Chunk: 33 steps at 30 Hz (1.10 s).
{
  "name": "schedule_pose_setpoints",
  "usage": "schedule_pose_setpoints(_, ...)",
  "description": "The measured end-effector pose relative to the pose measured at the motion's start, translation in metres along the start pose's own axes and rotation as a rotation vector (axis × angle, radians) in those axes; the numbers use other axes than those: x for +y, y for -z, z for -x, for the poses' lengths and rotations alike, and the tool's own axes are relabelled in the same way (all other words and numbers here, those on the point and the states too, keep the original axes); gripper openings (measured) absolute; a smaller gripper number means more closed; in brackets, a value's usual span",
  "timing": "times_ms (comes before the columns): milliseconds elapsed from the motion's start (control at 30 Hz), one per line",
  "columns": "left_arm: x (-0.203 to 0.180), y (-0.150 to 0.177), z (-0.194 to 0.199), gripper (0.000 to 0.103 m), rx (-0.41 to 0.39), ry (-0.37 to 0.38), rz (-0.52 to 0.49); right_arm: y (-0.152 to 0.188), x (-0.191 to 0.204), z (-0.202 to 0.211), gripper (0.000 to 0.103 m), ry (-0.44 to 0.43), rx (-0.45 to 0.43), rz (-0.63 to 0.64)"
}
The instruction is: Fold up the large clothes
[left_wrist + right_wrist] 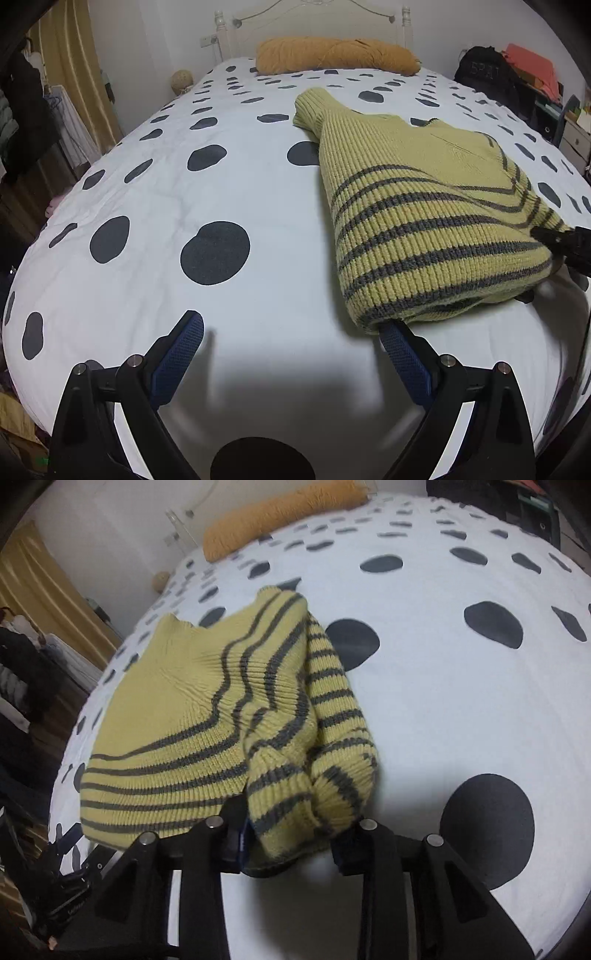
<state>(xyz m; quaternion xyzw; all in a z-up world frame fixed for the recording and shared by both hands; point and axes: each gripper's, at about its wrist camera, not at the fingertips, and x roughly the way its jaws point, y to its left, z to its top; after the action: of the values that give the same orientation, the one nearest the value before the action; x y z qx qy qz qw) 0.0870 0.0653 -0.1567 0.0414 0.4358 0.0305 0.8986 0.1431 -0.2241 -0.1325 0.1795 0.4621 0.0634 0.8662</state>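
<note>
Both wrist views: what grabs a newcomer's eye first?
The yellow sweater with grey stripes, bunched on the white bedspread with dark spots. The right hand-held gripper has its folded sleeve between its fingers; the left hand-held gripper is open beside the hem. An orange pillow lies at the headboard.

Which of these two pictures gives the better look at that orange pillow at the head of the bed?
The left wrist view: the orange pillow shows whole and fairly sharp against the white headboard. In the right wrist view the same pillow is blurred, tilted and cut off at the top edge.
</note>
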Motion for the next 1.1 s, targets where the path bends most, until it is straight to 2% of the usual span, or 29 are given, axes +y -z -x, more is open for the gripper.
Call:
schedule_pose_setpoints(67,-0.001,-0.001,0.001,0.097,0.005,-0.010,-0.006,0.000,0.002,0.011,0.047,0.020,-0.001,-0.014)
schedule_pose_setpoints(200,0.002,-0.002,0.008,0.097,0.003,-0.011,0.001,-0.004,0.009,0.042,0.052,0.069,-0.009,-0.016)
schedule_pose_setpoints(267,0.005,-0.002,0.011,0.097,0.010,-0.023,0.005,-0.009,0.020,0.062,0.052,0.134,-0.069,0.018)
schedule_pose_setpoints(333,0.012,-0.002,0.016,0.097,0.013,-0.041,0.017,-0.017,0.037,0.078,0.053,0.155,-0.137,0.067)
schedule_pose_setpoints(400,0.029,-0.002,0.026,0.097,-0.003,-0.074,0.058,-0.027,0.053,0.083,0.066,0.068,-0.181,0.121)
schedule_pose_setpoints(433,0.039,-0.003,0.030,0.097,-0.008,-0.082,0.089,-0.031,0.058,0.077,0.068,-0.005,-0.163,0.131)
schedule_pose_setpoints(500,0.059,-0.006,0.039,0.097,-0.015,-0.063,0.177,-0.033,0.064,0.055,0.068,-0.091,-0.086,0.139)
schedule_pose_setpoints(533,0.065,-0.008,0.042,0.097,-0.016,-0.043,0.214,-0.031,0.065,0.039,0.065,-0.074,-0.039,0.151)
schedule_pose_setpoints(567,0.070,-0.011,0.045,0.097,-0.021,-0.017,0.245,-0.028,0.064,0.021,0.045,0.007,0.007,0.172)
schedule_pose_setpoints(600,0.071,-0.014,0.046,0.097,-0.026,0.009,0.263,-0.023,0.063,0.002,0.034,0.138,0.039,0.228)
schedule_pose_setpoints(633,0.069,-0.018,0.047,0.097,-0.028,0.036,0.268,-0.018,0.062,-0.009,0.030,0.249,0.011,0.300)
schedule_pose_setpoints(667,0.065,-0.023,0.046,0.097,-0.030,0.052,0.267,-0.014,0.061,-0.012,0.030,0.286,-0.018,0.331)
schedule_pose_setpoints(767,0.045,-0.038,0.042,0.097,-0.044,0.095,0.238,-0.021,0.059,0.001,0.030,0.219,-0.018,0.273)
schedule_pose_setpoints(833,0.028,-0.050,0.039,0.097,-0.060,0.131,0.211,-0.033,0.063,0.018,0.030,0.119,-0.061,0.237)
schedule_pose_setpoints(900,0.011,-0.060,0.034,0.097,-0.073,0.143,0.172,-0.042,0.071,0.026,0.033,0.077,-0.111,0.246)
schedule_pose_setpoints(967,-0.004,-0.066,0.027,0.097,-0.081,0.141,0.135,-0.051,0.074,0.015,0.033,0.021,-0.079,0.226)
schedule_pose_setpoints(1000,-0.008,-0.068,0.022,0.097,-0.086,0.132,0.123,-0.053,0.073,0.000,0.033,0.014,-0.033,0.206)
schedule_pose_setpoints(1033,-0.012,-0.069,0.013,0.098,-0.082,0.108,0.109,-0.051,0.070,-0.017,0.033,0.054,0.016,0.185)
schedule_pose_setpoints(1067,-0.016,-0.068,0.001,0.100,-0.059,0.067,0.092,-0.050,0.065,-0.030,0.033,0.090,0.038,0.184)
schedule_pose_setpoints(1100,-0.015,-0.065,-0.010,0.103,-0.039,0.068,0.087,-0.048,0.064,-0.035,0.033,0.123,0.030,0.208)
